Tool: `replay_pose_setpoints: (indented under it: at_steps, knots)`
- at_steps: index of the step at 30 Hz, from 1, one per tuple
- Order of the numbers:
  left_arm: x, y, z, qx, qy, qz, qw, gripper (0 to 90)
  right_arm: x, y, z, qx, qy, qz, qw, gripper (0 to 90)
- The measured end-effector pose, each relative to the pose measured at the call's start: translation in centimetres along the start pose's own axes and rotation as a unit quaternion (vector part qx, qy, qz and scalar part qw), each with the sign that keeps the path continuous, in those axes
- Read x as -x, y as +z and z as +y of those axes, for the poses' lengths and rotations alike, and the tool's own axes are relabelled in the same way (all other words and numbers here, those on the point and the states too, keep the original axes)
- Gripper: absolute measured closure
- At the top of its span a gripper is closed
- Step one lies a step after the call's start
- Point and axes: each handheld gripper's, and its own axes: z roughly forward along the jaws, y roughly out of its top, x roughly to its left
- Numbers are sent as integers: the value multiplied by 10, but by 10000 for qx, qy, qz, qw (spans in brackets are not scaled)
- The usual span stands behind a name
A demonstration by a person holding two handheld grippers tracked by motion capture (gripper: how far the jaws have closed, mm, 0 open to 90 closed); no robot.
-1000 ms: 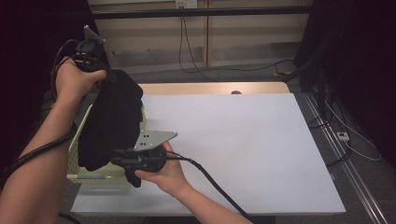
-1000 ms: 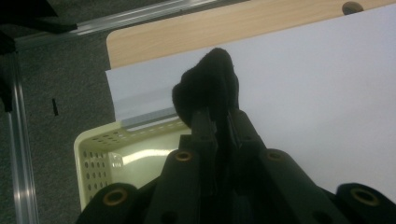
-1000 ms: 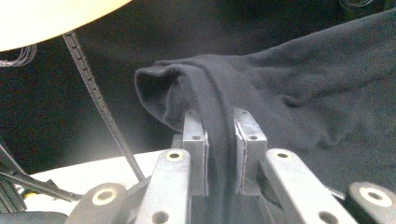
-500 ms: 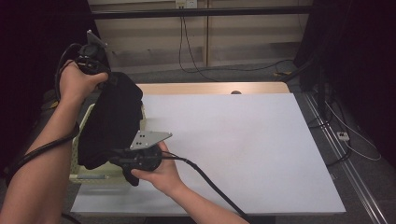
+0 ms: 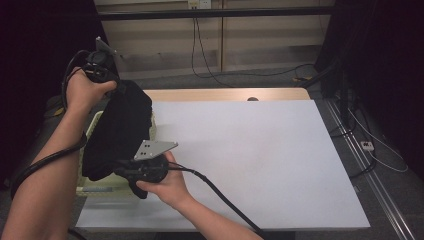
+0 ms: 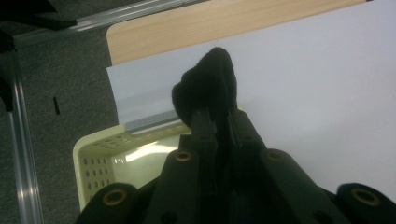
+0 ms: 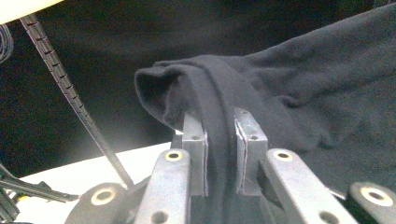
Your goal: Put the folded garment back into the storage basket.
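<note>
A black garment [image 5: 119, 131] hangs over the pale yellow basket [image 5: 92, 130] at the table's left edge. My left gripper [image 5: 114, 86] is raised above the basket and shut on the garment's top; in the left gripper view a bunched fold of the garment [image 6: 208, 87] sticks out past the jaws of the left gripper [image 6: 218, 122]. My right gripper [image 5: 116, 171] sits low at the basket's front, shut on the garment's lower hem. In the right gripper view a thick fold of the garment [image 7: 219, 112] is pinched between the pads of the right gripper [image 7: 220, 135].
The white table top [image 5: 260, 160] spreads to the right of the basket, with a wooden strip [image 5: 225, 94] along its far edge. The perforated basket wall [image 6: 95, 161] shows in the left gripper view. Cables [image 5: 215, 192] trail from both grippers.
My right hand has shifted slightly left and down with the hem. The left hand holds its place with the garment's top.
</note>
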Motion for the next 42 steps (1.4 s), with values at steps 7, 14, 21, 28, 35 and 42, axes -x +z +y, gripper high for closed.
replay_pose_setpoints:
  at_steps: [7,14,21,28,35,42]
  knots:
    - [-4,2,-3,-9,-23,35,10000,828,2,4,-2,-25,47,-24,10000,781]
    - [-8,5,-6,-39,-77,42,10000,827,2,7,-3,-50,58,-32,10000,780]
    - [-10,6,-7,-13,-107,60,9999,827,3,8,-5,-74,66,-28,9999,780]
    - [-12,11,-9,-79,-109,76,9999,827,4,11,-7,-122,66,-40,9999,780]
    - [-15,15,-12,-101,-155,79,9998,827,5,13,-9,-158,63,-53,9998,779]
    - [-19,19,-14,-147,-193,91,9997,827,6,15,-11,-194,68,-32,9998,779]
